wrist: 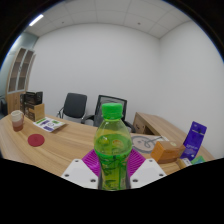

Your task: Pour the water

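A green plastic bottle (112, 140) with a green cap stands upright between my fingers, filling the middle of the gripper view. My gripper (112, 172) is shut on the green bottle, its purple pads (92, 162) pressing on both sides of the lower body. The bottle appears lifted above the wooden table (60, 148). Far to the left on the table stands a paper cup (17, 120), with a red round coaster (37, 141) nearer to me.
A stack of books (51, 125) lies left of the bottle. To the right are a plate (146, 144), an orange bowl (168, 152) and a purple packet (193, 141). Office chairs (72, 106) stand beyond the table, a shelf (18, 80) at the far left.
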A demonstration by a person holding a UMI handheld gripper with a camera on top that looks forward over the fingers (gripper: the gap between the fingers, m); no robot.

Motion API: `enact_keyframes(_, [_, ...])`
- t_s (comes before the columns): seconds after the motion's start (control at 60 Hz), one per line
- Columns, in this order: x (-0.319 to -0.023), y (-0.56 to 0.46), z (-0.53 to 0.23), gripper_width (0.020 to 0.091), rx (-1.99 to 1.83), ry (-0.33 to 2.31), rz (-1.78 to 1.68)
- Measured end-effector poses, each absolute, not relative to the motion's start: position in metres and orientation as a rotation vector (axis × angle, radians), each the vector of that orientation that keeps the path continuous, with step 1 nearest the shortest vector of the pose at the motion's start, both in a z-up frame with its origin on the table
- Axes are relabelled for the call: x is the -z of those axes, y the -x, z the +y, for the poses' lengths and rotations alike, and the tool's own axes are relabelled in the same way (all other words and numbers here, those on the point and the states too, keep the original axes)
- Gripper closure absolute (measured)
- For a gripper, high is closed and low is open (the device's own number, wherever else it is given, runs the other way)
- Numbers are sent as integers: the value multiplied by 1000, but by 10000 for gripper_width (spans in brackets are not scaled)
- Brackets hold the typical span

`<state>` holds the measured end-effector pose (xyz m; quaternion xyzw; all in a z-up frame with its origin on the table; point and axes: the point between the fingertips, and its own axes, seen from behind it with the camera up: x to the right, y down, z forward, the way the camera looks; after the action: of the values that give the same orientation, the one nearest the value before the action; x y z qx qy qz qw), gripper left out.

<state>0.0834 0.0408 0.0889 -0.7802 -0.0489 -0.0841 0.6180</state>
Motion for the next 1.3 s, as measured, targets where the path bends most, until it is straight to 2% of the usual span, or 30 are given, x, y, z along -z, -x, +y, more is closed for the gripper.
enact_keyframes(0.117, [-103,-48,53,796,350,1828,-274])
enact_keyframes(0.267, [-126,45,80,795,511,1822,-575])
enact_keyframes(0.483, [-147,178,119,795,827,1651,-1042])
enact_keyframes(0.717, [-132,250,144,796,1158,1427,-1418])
enact_keyframes(1.017, [-118,285,145,796,1421,1156,-1689])
enact_keyframes(1.15, [-119,287,143,795,1436,1150,-1704])
enact_keyframes(1.3, [-120,287,133,797,1313,1283,-1617])
